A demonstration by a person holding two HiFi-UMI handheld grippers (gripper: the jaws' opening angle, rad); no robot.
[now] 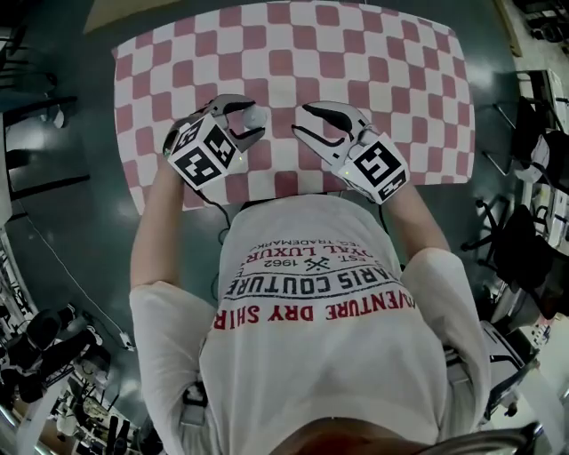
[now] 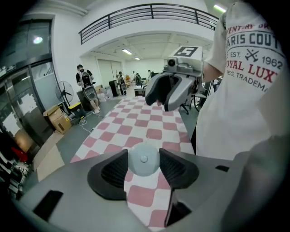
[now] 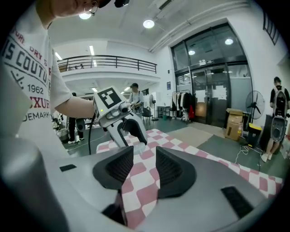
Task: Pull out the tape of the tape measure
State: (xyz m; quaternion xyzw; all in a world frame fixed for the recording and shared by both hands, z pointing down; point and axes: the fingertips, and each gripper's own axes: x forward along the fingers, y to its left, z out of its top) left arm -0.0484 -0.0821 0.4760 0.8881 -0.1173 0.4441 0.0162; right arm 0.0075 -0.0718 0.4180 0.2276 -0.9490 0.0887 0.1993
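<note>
A desk (image 1: 427,107) covered with a red-and-white checked cloth (image 1: 293,53) is seen standing on a dark grey floor (image 1: 62,222). Above its near part, a round pale tape measure (image 2: 143,158) is clamped between the fingers (image 2: 113,170) of the left gripper (image 1: 254,121). The right gripper (image 1: 300,121) is pointed towards it from near by. Its fingers (image 3: 174,167) are held apart, with only cloth seen between them. Around the desk, a large hall is shown: a railed balcony (image 2: 145,11), a glass wall (image 3: 213,86), cardboard boxes (image 2: 58,118), a standing fan (image 2: 65,92) and people (image 2: 86,84) in the background.
</note>
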